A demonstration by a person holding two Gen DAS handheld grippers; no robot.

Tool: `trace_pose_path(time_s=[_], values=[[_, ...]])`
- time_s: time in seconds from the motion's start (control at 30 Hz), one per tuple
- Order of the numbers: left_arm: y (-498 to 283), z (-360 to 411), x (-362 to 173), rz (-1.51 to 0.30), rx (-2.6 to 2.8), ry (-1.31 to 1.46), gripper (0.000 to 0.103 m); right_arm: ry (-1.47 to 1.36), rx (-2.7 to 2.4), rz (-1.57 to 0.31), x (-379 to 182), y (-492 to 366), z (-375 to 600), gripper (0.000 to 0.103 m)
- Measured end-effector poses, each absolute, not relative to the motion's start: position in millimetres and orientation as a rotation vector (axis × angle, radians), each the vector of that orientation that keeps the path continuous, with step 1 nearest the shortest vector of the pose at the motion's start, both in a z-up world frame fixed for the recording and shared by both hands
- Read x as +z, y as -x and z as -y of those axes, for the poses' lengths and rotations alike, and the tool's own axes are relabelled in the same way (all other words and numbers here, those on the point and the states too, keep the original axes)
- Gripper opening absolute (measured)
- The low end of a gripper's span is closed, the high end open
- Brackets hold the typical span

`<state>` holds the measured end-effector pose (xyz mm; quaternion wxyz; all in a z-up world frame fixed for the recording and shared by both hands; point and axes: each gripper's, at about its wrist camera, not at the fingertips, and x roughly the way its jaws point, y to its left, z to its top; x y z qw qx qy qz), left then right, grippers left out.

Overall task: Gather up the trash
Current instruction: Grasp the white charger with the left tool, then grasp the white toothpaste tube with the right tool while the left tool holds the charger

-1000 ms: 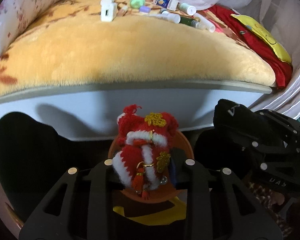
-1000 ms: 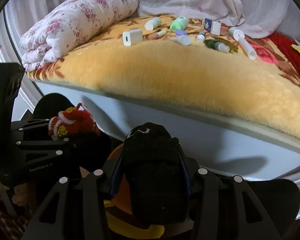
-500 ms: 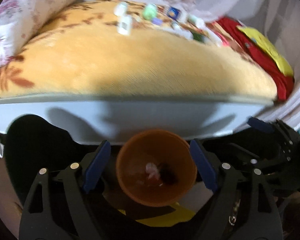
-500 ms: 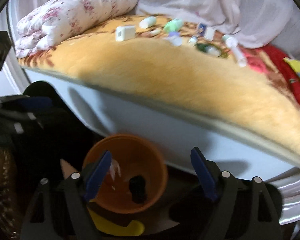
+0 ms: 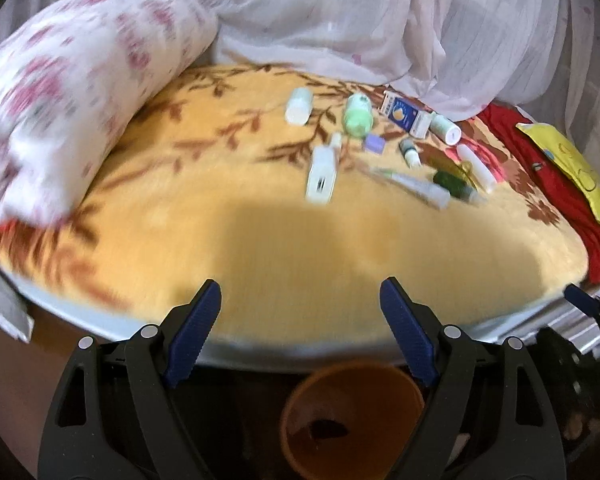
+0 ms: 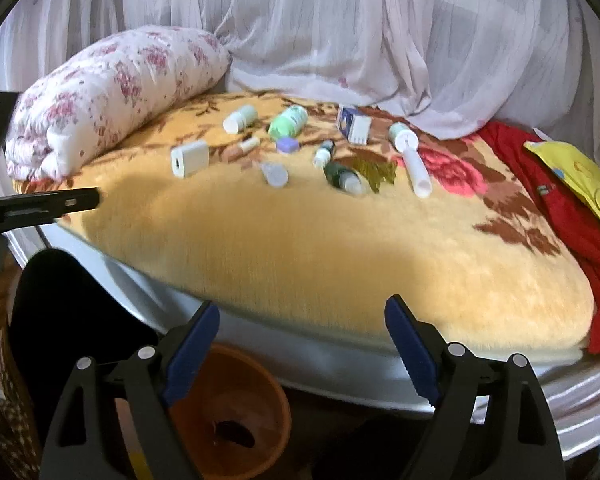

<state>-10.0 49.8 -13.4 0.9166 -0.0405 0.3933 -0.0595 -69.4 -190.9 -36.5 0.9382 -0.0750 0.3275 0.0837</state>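
Both pairs of jaws stand spread with nothing between them; those of the right gripper [image 6: 302,334] have just been opening, and the left gripper [image 5: 300,308] gapes as wide. Just below them an orange bin [image 6: 236,412] sits on the floor against the bed's edge, something dark at its bottom. Farther off, on the yellow blanket [image 6: 300,240], the trash lies scattered: a white box [image 6: 190,159], a green bottle [image 6: 288,122], a white tube [image 6: 414,166]. Behind, a flowered quilt [image 6: 116,92] lies rolled.
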Motion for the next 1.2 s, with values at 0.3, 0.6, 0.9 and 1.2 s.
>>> trace_pose_path(time_s=[0.3, 0.6, 0.9, 1.2], values=[[-87, -21, -31, -0.797, -0.080, 0.017, 0.080, 0.108, 0.176, -0.634, -32, 43, 191, 0.084], [-127, -20, -53, -0.847, -0.107, 0.061, 0.024, 0.090, 0.167, -0.655, -41, 30, 197, 0.084], [-78, -38, -39, -0.778, -0.130, 0.072, 0.023, 0.129, 0.207, -0.616, -30, -16, 173, 0.084], [-36, -60, -35, -0.768, -0.124, 0.103, 0.024, 0.170, 0.221, -0.677, -42, -101, 128, 0.081]])
